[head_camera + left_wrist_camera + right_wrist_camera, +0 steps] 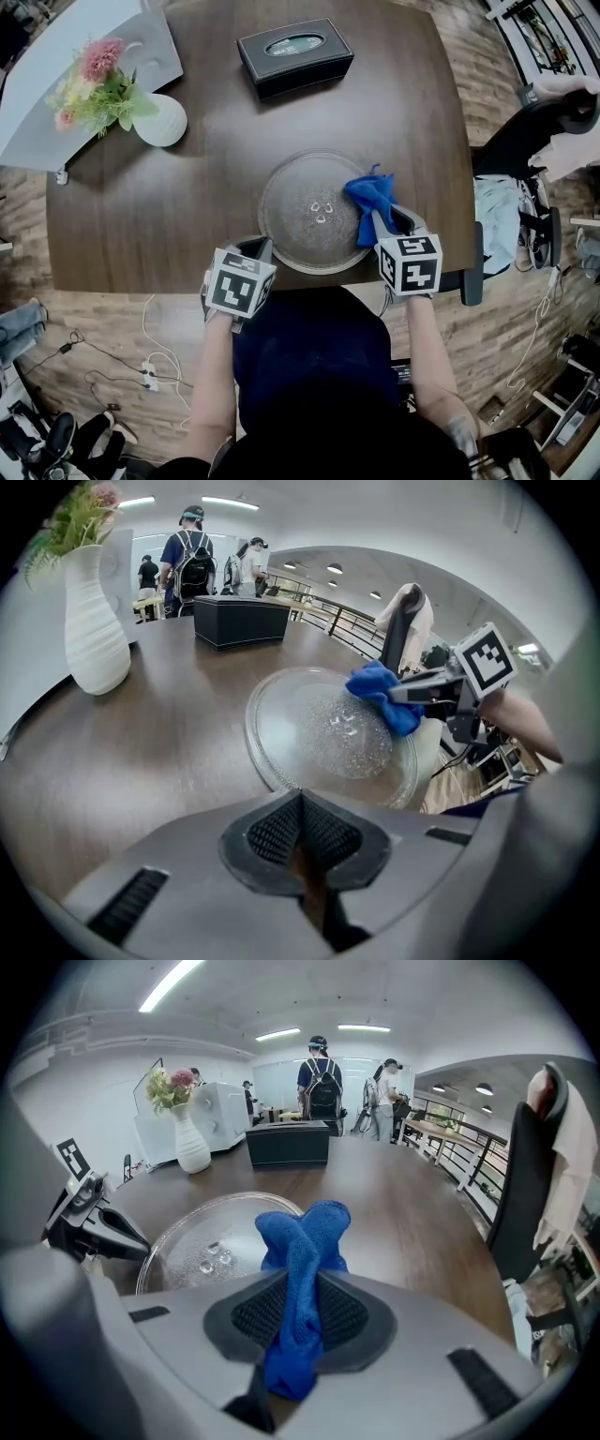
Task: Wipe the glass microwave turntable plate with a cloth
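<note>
The round glass turntable plate [300, 214] lies flat on the dark wooden table [159, 220], close to its near edge. My right gripper [377, 221] is shut on a blue cloth [372, 195], which bunches out past the fingertips over the plate's right rim. The right gripper view shows the cloth [305, 1237] pinched between the pads, with the plate [202, 1232] below and to the left. My left gripper [263, 247] stands at the plate's near-left rim with its jaws together. In its own view the gripper [300, 803] holds nothing, the plate [300, 728] lies just beyond it, and the cloth [380, 691] is at the right.
A black tissue box [293, 54] sits at the table's far side. A white vase of flowers [161, 120] stands at the far left beside a white appliance [84, 66]. A black chair [525, 131] stands off the table's right edge. People stand in the background [322, 1087].
</note>
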`<move>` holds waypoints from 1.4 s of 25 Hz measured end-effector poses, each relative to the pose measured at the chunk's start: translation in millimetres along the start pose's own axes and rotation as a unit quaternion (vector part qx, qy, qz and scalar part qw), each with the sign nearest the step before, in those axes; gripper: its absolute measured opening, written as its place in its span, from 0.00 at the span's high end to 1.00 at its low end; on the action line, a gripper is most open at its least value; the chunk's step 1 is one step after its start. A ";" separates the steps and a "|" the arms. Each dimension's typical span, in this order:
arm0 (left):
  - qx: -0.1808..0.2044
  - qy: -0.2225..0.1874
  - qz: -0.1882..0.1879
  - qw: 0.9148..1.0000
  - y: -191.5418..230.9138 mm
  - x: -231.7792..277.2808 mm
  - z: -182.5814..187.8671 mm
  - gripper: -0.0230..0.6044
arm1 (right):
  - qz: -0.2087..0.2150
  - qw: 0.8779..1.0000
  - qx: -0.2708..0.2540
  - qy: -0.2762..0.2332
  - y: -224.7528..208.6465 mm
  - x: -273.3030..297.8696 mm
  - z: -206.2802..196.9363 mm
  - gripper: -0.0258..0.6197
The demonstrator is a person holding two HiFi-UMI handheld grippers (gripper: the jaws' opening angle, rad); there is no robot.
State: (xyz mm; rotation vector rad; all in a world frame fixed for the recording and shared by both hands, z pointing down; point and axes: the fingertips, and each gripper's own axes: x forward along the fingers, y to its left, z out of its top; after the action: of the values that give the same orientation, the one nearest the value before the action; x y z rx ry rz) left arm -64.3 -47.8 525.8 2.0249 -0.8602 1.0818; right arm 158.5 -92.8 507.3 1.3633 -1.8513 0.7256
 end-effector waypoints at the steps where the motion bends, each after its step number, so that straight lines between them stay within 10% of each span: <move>1: -0.001 0.000 -0.001 1.000 0.4 0.0 -0.2 0.96 | -0.002 1.000 0.003 -0.003 -2.0 -3.4 0.9 0.86; 20: -0.005 -0.005 -0.005 1.000 1.1 0.7 -2.4 0.96 | 0.213 0.976 0.005 -0.041 162.1 -34.8 20.1 0.86; 35: 0.008 -0.005 0.003 1.000 0.4 0.7 -3.6 0.96 | 0.223 0.974 -0.046 0.023 203.9 7.8 -24.3 0.86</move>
State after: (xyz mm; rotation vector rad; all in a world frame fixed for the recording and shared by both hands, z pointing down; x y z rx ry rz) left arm -65.9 -45.3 528.0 2.0440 -0.8662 1.0867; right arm -33.1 -20.3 522.6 0.8690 -2.1503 0.8721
